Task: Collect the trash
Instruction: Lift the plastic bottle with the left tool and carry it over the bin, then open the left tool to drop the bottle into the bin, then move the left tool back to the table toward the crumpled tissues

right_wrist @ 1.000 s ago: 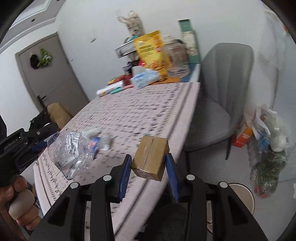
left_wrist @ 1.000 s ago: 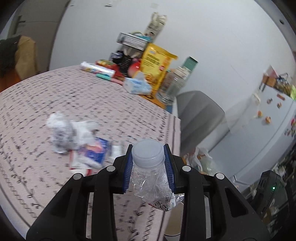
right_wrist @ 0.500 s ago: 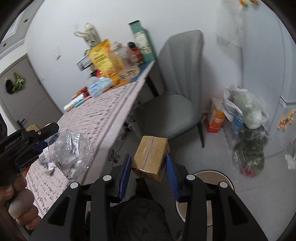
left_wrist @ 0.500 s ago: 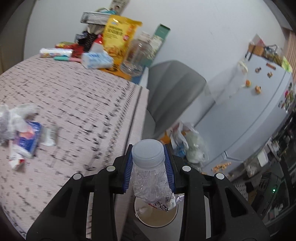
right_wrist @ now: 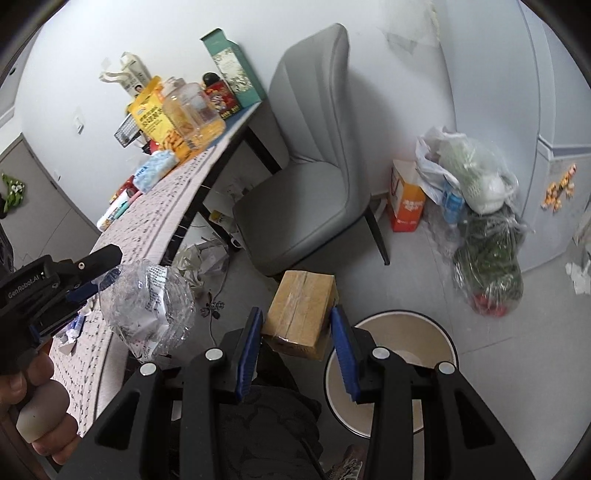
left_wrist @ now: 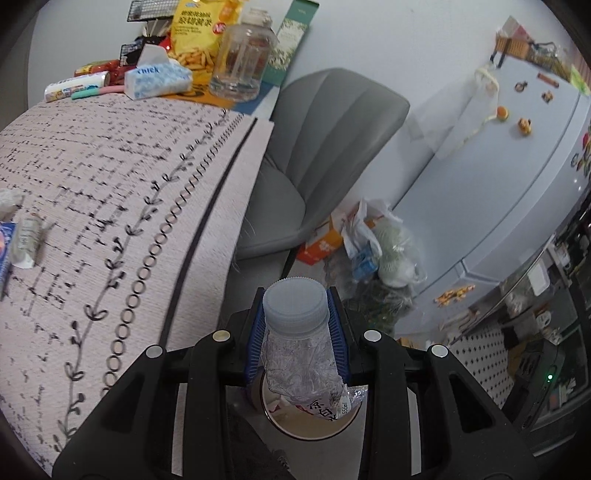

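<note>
While both sit above the bin (right_wrist: pixel 391 373), we grip a crushed bottle (left_wrist: pixel 297 332) in the left hand-held gripper (left_wrist: pixel 297 343), a cardboard box (right_wrist: pixel 301 308) in the right hand-held gripper (right_wrist: pixel 295 343).

The tabletop (left_wrist: pixel 110 192) wears a pale pink cloth printed with dark dashes and leaf borders. At its far end stand a tissue pack (left_wrist: pixel 157 79), a clear glass jar (left_wrist: pixel 242 61), a yellow snack bag (left_wrist: pixel 195 33) and a green box (left_wrist: pixel 290 37). Crumpled wrappers (left_wrist: pixel 26 240) lie at its left. On the grey floor (right_wrist: pixel 480 350) stand a grey chair (right_wrist: pixel 306 166), a round bin (right_wrist: pixel 391 373), an orange carton (right_wrist: pixel 406 203) and filled plastic bags (right_wrist: pixel 484 221).
</note>
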A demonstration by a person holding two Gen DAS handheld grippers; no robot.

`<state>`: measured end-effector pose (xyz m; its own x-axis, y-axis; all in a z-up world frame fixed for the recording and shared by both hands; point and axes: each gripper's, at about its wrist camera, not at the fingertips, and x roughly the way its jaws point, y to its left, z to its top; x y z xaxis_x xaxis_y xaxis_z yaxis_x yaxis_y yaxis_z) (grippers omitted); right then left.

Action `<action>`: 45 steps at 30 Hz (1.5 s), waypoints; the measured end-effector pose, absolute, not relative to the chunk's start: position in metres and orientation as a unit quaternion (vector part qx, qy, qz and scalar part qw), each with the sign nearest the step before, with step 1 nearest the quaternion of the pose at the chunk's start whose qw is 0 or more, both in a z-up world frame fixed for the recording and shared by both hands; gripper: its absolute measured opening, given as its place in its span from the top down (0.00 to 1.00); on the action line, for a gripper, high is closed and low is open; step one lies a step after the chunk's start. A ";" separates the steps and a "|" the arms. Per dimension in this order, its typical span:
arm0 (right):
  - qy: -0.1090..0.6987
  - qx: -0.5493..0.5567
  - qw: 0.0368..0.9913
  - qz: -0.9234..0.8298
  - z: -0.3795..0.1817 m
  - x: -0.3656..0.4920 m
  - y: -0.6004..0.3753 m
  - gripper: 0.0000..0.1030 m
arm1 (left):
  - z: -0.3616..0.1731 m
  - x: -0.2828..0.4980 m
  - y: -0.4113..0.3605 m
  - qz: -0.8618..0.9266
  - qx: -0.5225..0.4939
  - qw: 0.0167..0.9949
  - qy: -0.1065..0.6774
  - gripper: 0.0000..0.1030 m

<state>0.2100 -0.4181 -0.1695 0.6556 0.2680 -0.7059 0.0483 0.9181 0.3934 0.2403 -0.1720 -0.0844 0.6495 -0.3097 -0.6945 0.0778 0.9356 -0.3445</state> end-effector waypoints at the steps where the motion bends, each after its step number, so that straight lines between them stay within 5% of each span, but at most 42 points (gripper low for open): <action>1: 0.412 0.196 0.888 0.060 -0.173 0.211 -0.421 0.63 | -0.087 0.243 -0.175 -0.108 -0.140 0.895 0.409 0.69; 6: 0.414 0.200 0.886 0.059 -0.185 0.216 -0.430 0.61 | -0.096 0.249 -0.186 -0.108 -0.132 0.891 0.420 0.69; 9: 0.407 0.207 0.888 0.050 -0.188 0.217 -0.439 0.41 | -0.100 0.252 -0.194 -0.110 -0.127 0.889 0.426 0.69; 12: 0.398 0.217 0.891 0.028 -0.189 0.216 -0.456 0.33 | -0.106 0.255 -0.203 -0.115 -0.122 0.886 0.433 0.69; 25: 0.385 0.236 0.892 -0.017 -0.180 0.188 -0.517 0.24 | -0.142 0.267 -0.269 -0.169 -0.111 0.856 0.476 0.69; 27: 0.385 0.236 0.892 -0.024 -0.180 0.184 -0.523 0.24 | -0.146 0.268 -0.274 -0.191 -0.128 0.848 0.478 0.50; 28: 0.386 0.238 0.891 -0.028 -0.180 0.183 -0.526 0.24 | -0.147 0.267 -0.275 -0.195 -0.134 0.846 0.477 0.27; 29: 0.386 0.241 0.890 -0.031 -0.180 0.182 -0.528 0.24 | -0.146 0.265 -0.274 -0.196 -0.144 0.849 0.469 0.20; 35: 0.387 0.234 0.891 -0.029 -0.172 0.179 -0.520 0.24 | -0.127 0.257 -0.242 -0.176 -0.172 0.864 0.440 0.07; 45: 0.370 0.203 0.906 0.021 -0.141 0.188 -0.454 0.08 | -0.073 0.237 -0.152 -0.109 -0.202 0.900 0.372 0.06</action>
<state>0.1875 -0.4541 -0.1414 0.7249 0.1883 -0.6627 0.1118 0.9170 0.3828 0.2366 -0.1519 -0.0727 0.7000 -0.3462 -0.6246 0.0459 0.8946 -0.4444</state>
